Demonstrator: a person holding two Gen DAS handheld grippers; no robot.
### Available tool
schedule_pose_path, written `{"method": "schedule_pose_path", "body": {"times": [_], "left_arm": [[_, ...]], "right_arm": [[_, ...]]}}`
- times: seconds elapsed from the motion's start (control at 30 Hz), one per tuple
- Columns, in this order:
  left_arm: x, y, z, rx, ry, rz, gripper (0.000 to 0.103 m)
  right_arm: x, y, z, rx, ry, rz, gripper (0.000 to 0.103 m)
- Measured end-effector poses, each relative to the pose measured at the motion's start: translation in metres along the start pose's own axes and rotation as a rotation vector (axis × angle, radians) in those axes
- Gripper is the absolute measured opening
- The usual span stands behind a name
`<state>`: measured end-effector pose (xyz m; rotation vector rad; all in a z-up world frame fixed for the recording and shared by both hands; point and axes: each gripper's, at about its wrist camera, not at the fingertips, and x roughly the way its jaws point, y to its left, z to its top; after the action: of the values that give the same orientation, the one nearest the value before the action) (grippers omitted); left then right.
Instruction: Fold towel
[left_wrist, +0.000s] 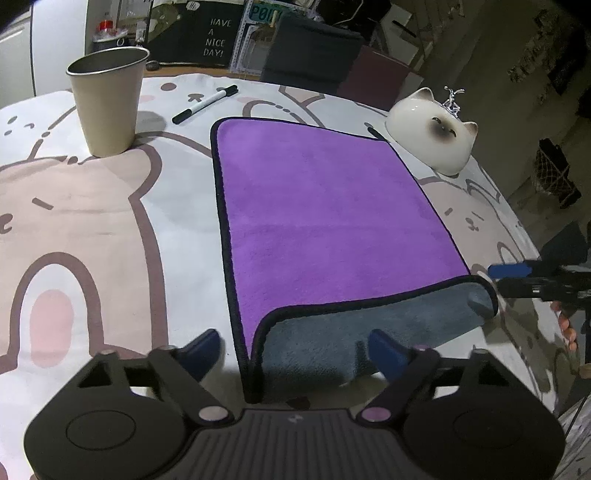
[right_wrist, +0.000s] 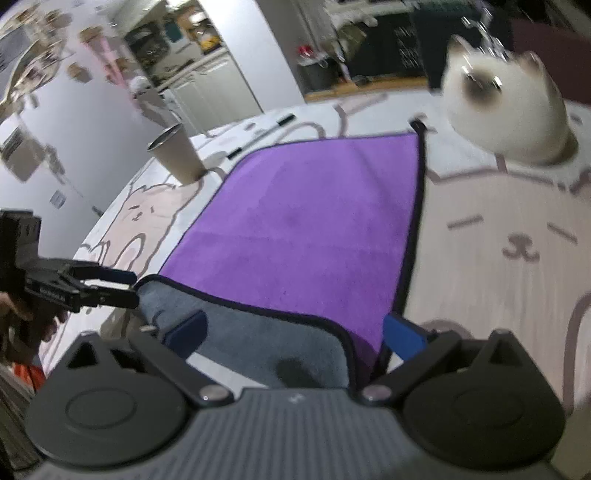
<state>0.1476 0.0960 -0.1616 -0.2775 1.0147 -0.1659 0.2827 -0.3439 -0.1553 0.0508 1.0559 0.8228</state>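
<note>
A purple towel (left_wrist: 325, 206) with a black hem and a grey underside lies flat on the table; its near edge is turned over, showing a grey strip (left_wrist: 362, 332). My left gripper (left_wrist: 295, 350) is open, its blue fingers either side of the towel's near left corner. My right gripper (right_wrist: 291, 332) is open at the near right corner, with the folded grey strip (right_wrist: 258, 343) and the purple face (right_wrist: 314, 221) between and beyond its fingers. The right gripper also shows at the right edge of the left wrist view (left_wrist: 513, 277); the left gripper shows at the left of the right wrist view (right_wrist: 122, 288).
A metal cup (left_wrist: 107, 99) stands at the far left, with a black-capped marker (left_wrist: 205, 103) beside it. A white cat-shaped ceramic (left_wrist: 432, 136) sits at the towel's far right corner. The cartoon-print tablecloth (left_wrist: 92, 221) covers the table; its edge drops off at the right.
</note>
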Motion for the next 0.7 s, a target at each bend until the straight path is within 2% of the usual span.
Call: {"method": "schedule_pose_path", "body": {"times": [0.03, 0.13, 0.3, 0.47, 0.53, 0.63, 0.7], "left_arm": [[0.000, 0.000, 0.000, -0.006, 0.007, 0.000, 0.078], [0.002, 0.003, 0.001, -0.028, 0.033, 0.010, 0.066], [0.006, 0.008, 0.001, -0.076, 0.068, 0.022, 0.043], [0.008, 0.007, 0.002, -0.074, 0.086, 0.031, 0.034], [0.008, 0.008, 0.002, -0.076, 0.092, 0.038, 0.030], [0.009, 0.010, 0.003, -0.080, 0.099, 0.046, 0.022], [0.010, 0.012, 0.004, -0.090, 0.106, 0.051, 0.010]], "right_arm": [[0.001, -0.002, 0.000, 0.017, 0.016, -0.007, 0.084], [0.004, -0.007, -0.001, 0.052, 0.052, -0.053, 0.069], [0.008, -0.007, -0.004, 0.050, 0.093, -0.048, 0.049], [0.007, -0.008, -0.011, 0.029, 0.142, -0.036, 0.037], [0.010, -0.011, -0.011, 0.035, 0.156, -0.045, 0.027], [0.011, -0.011, -0.011, 0.029, 0.158, -0.056, 0.019], [0.010, -0.010, -0.011, 0.029, 0.160, -0.059, 0.015]]}}
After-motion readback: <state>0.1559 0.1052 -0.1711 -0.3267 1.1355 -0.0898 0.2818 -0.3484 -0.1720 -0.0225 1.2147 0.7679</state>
